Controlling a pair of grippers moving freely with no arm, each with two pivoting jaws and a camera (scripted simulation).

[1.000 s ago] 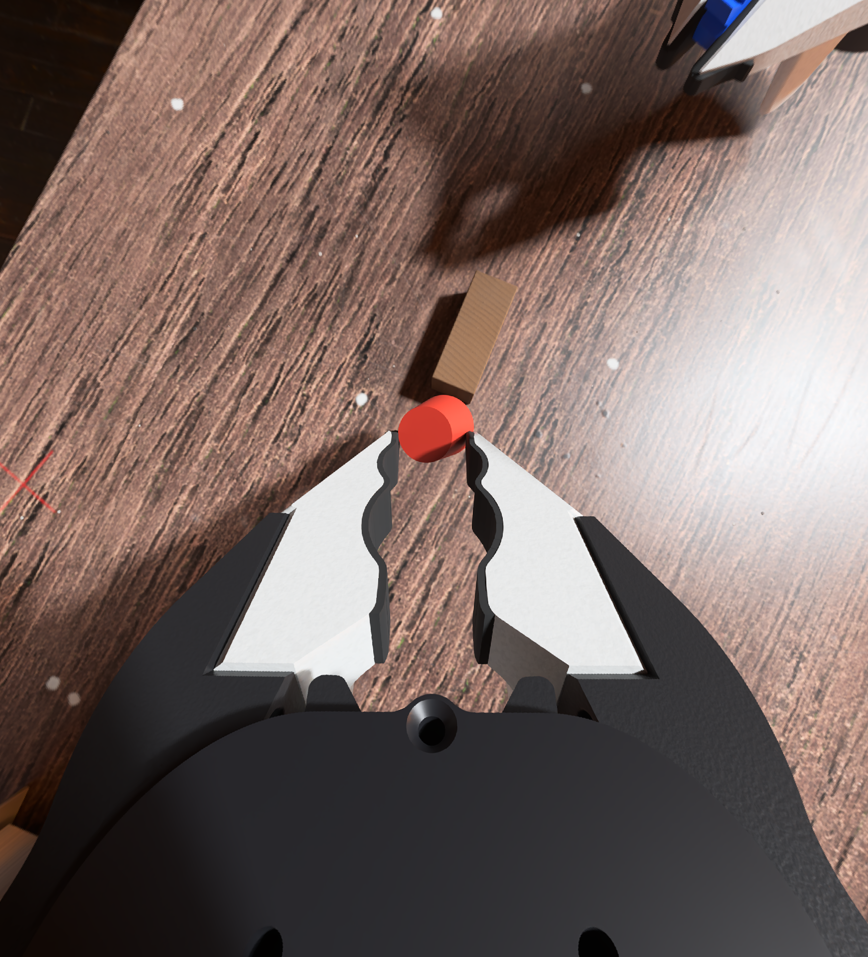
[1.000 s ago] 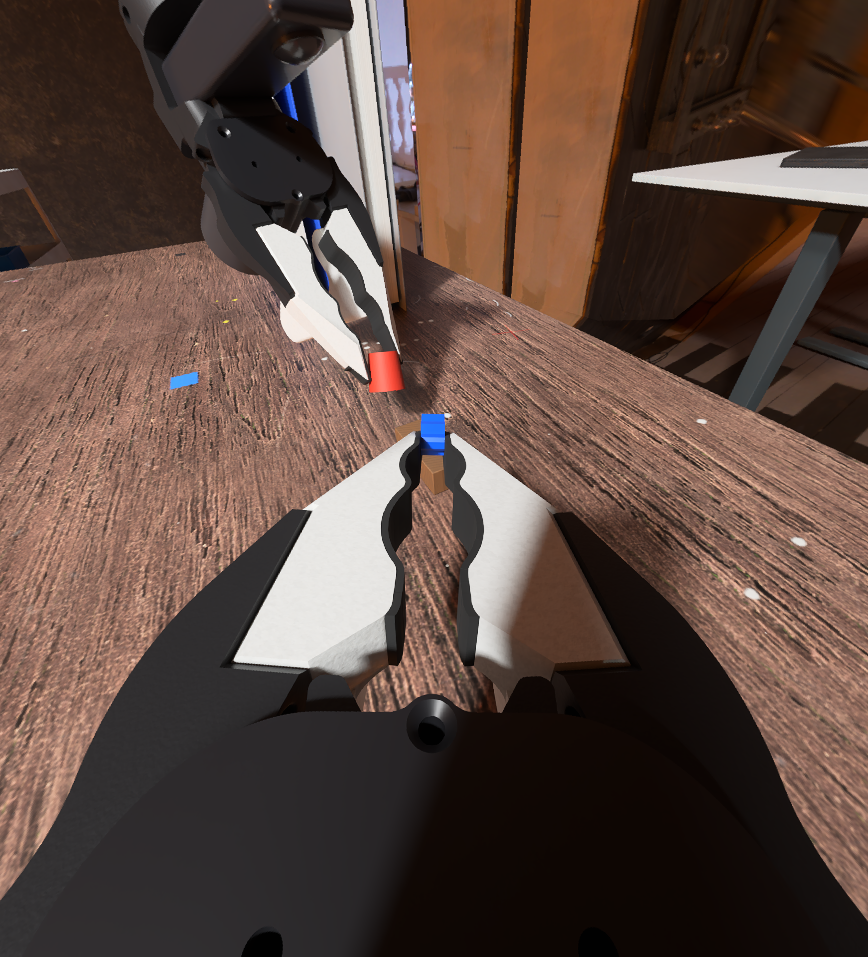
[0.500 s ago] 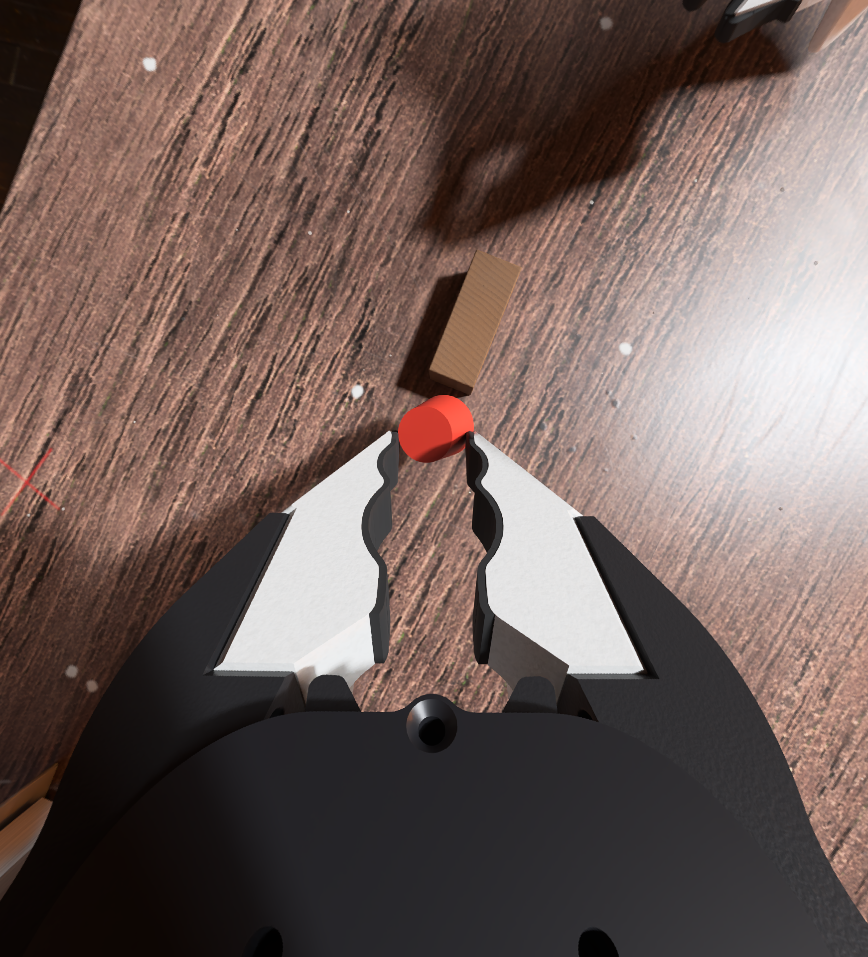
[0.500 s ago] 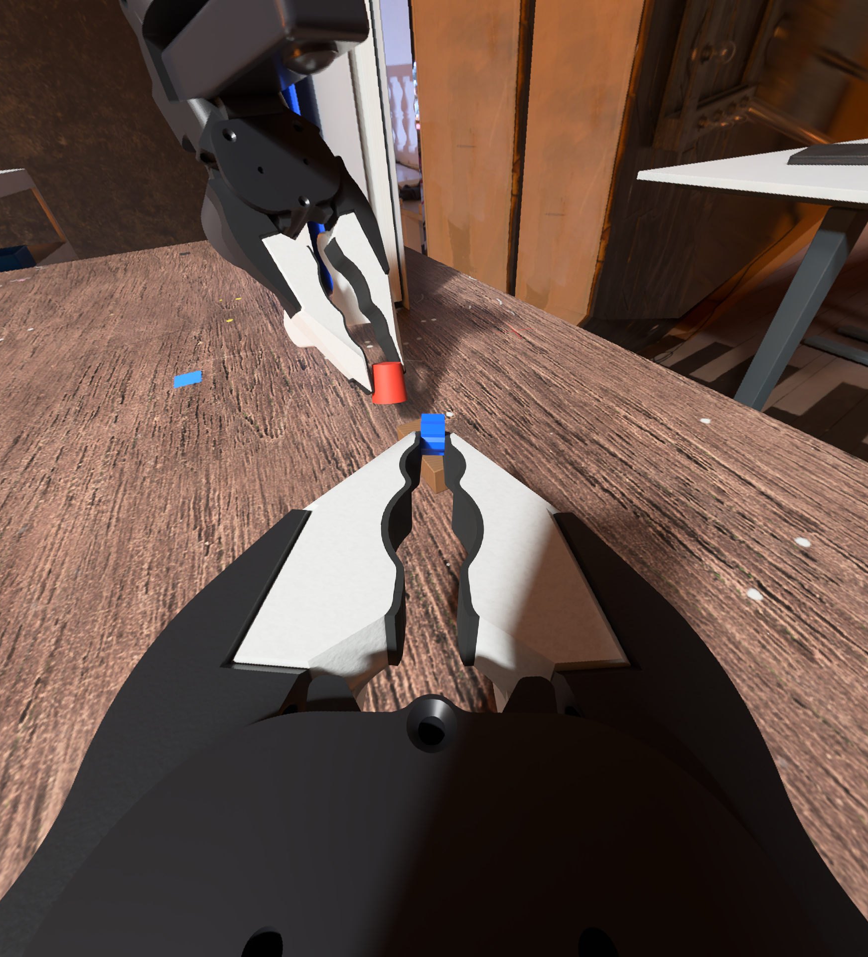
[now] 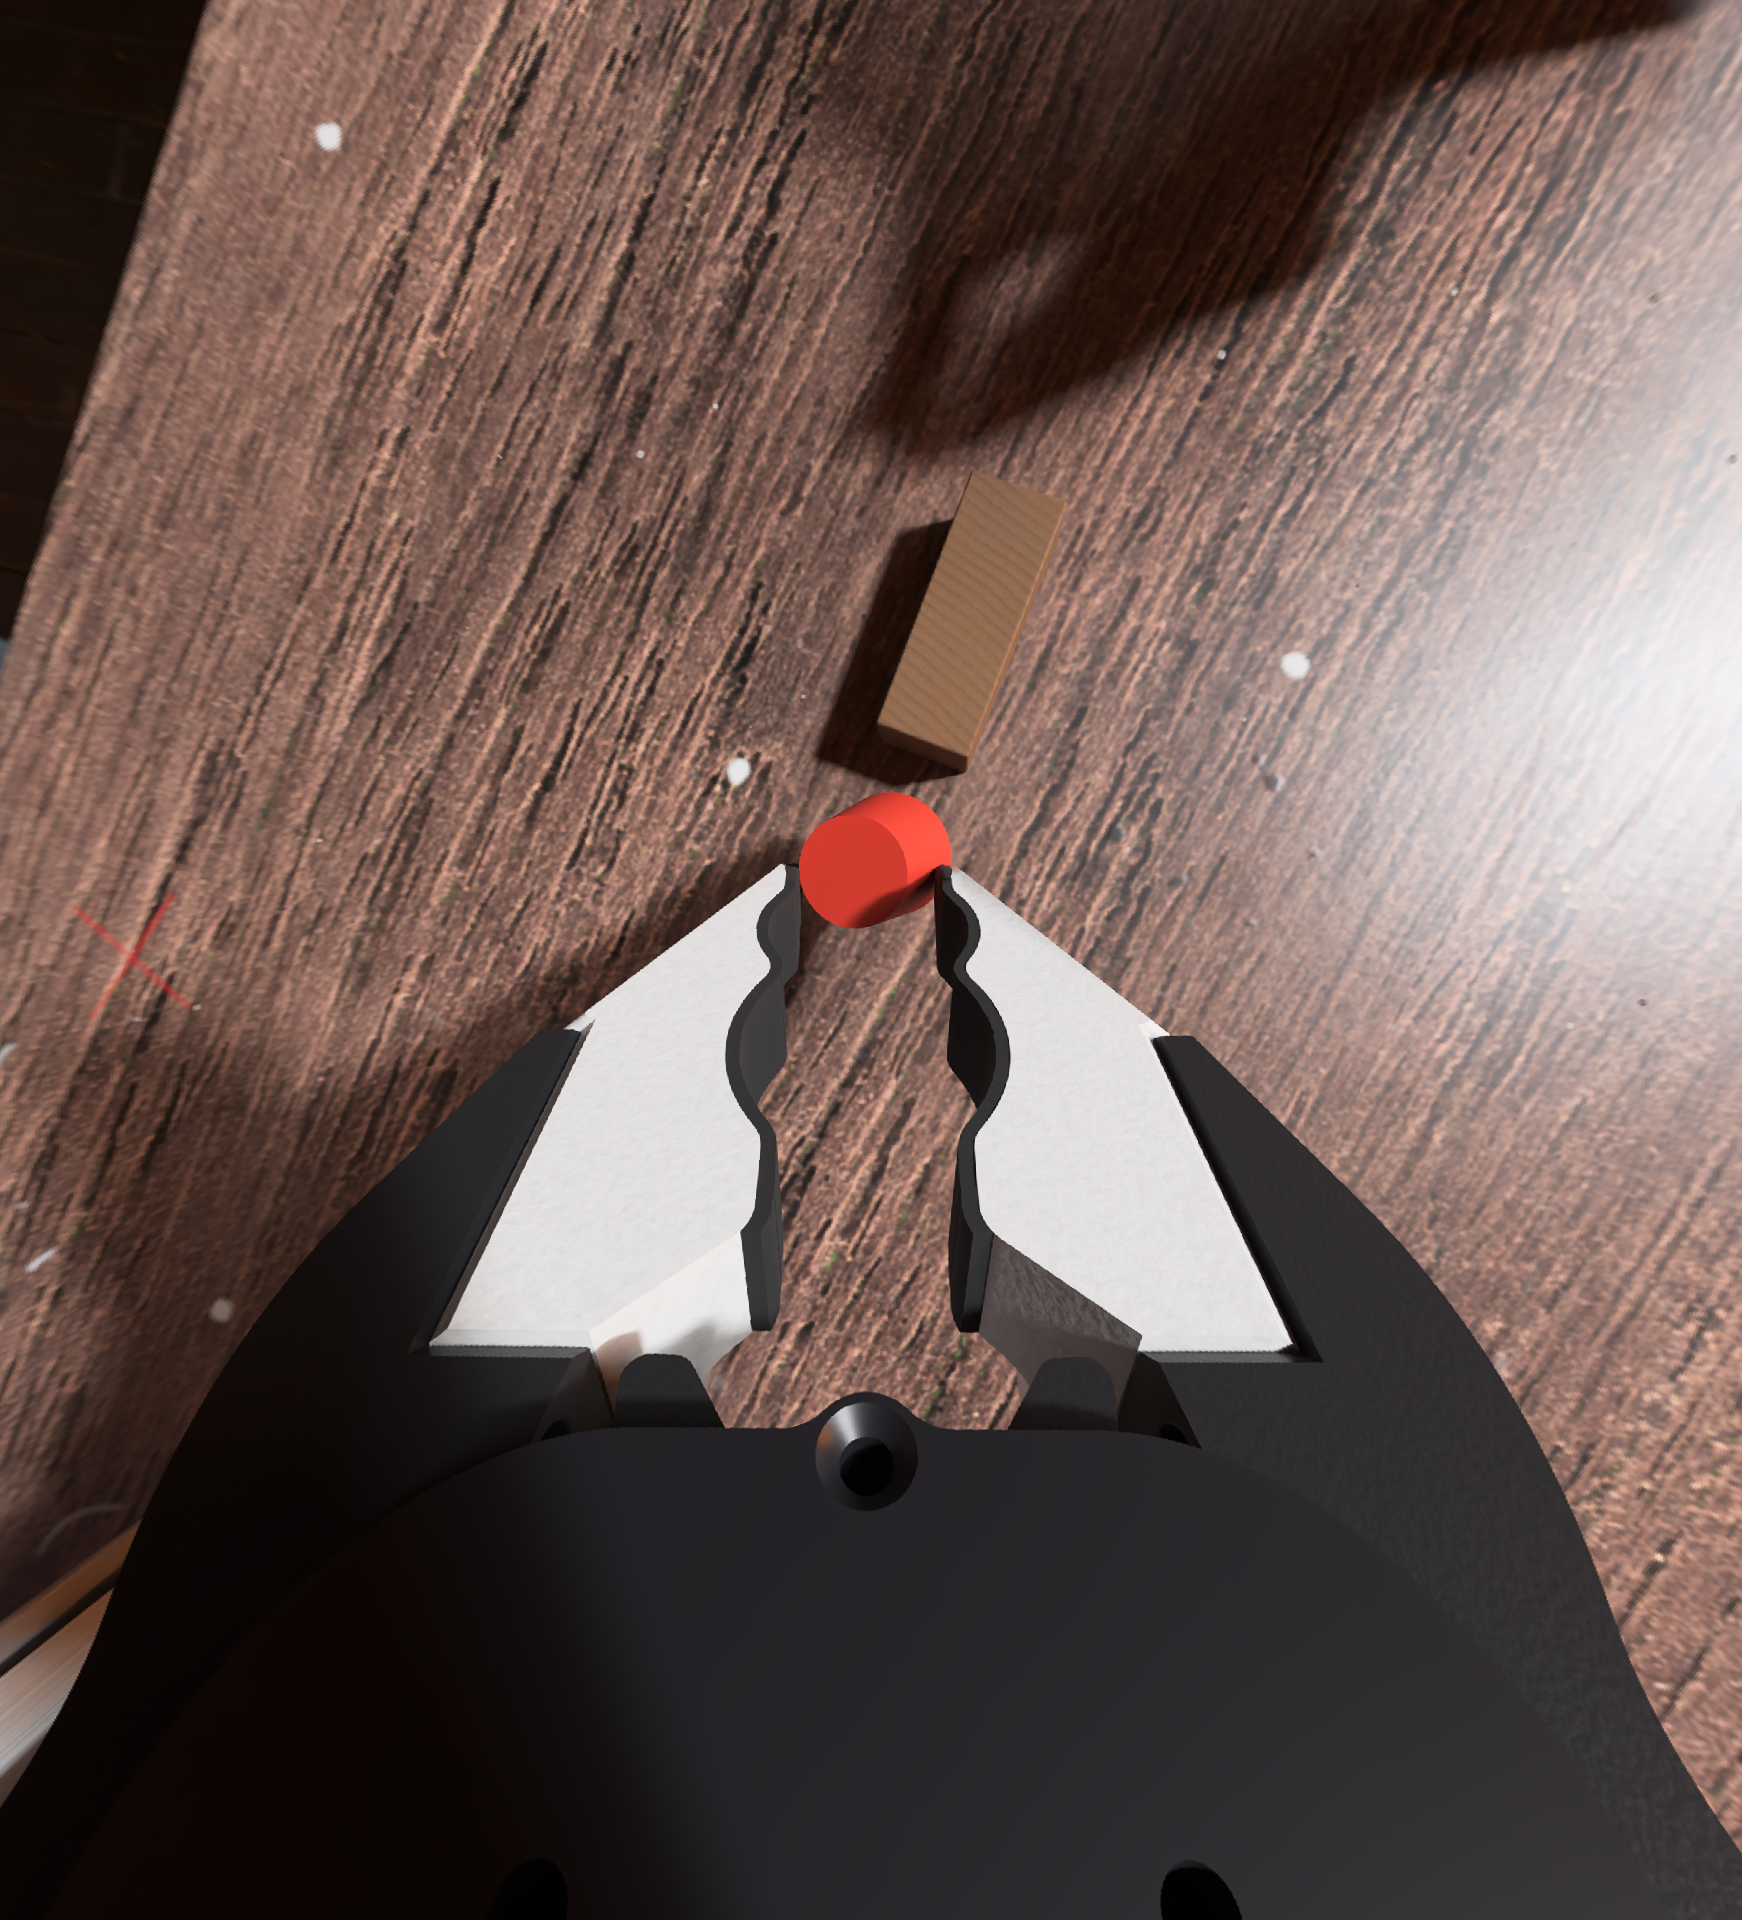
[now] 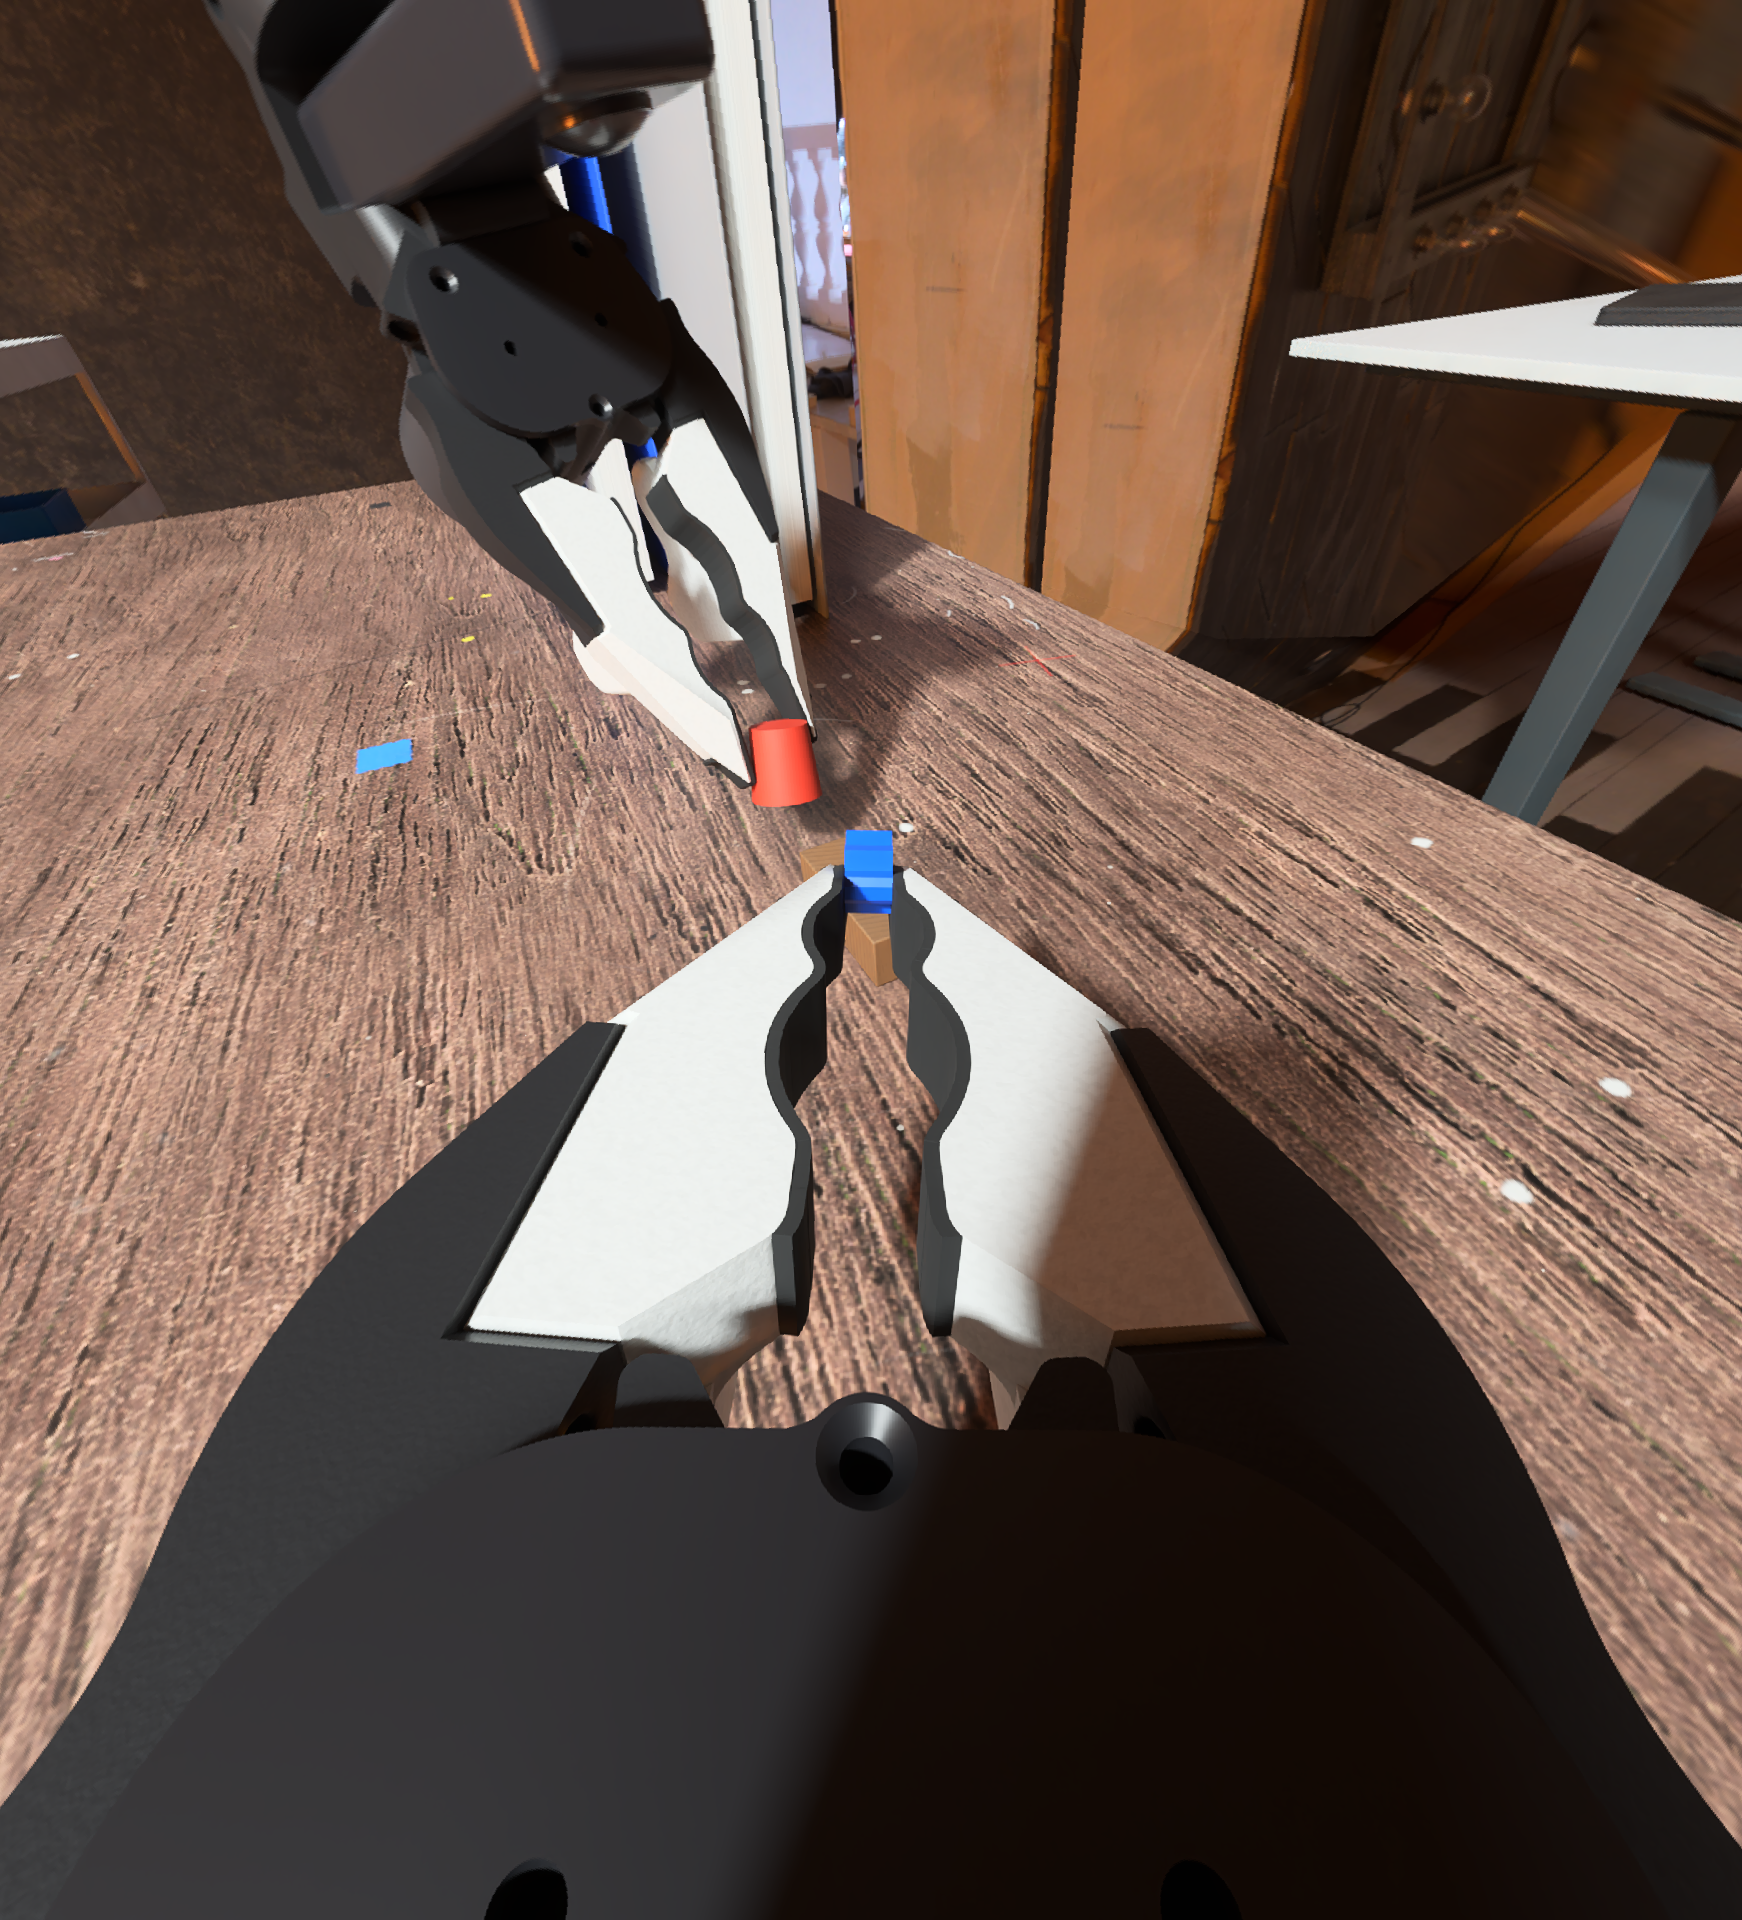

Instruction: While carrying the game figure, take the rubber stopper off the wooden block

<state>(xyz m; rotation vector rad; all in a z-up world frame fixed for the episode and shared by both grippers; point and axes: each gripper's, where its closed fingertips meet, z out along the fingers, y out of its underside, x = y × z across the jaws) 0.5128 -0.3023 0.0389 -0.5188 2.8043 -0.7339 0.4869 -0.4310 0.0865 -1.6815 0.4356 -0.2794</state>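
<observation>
My left gripper [image 5: 869, 883] is shut on the red rubber stopper [image 5: 872, 859] and holds it above the table, just short of the wooden block [image 5: 969, 623], which lies flat with nothing on it. In the right wrist view the left gripper [image 6: 779, 743] hangs tilted with the stopper [image 6: 782, 762] at its tips. My right gripper [image 6: 868, 883] is shut on the small blue game figure [image 6: 868, 871]. The block [image 6: 872, 951] lies right behind the figure, mostly hidden by the fingers.
The dark wooden table [image 6: 223, 987] has its edge running along the right [image 6: 1366, 727]. A small flat blue patch [image 6: 384, 755] lies on it at the left. A faint red cross [image 5: 131, 956] marks the table left of my left gripper. A white side table [image 6: 1573, 353] stands beyond the edge.
My left gripper has drawn back and away from the block with the stopper, tilting a little. My right gripper with the figure has slid out of the left wrist view; it has held still.
</observation>
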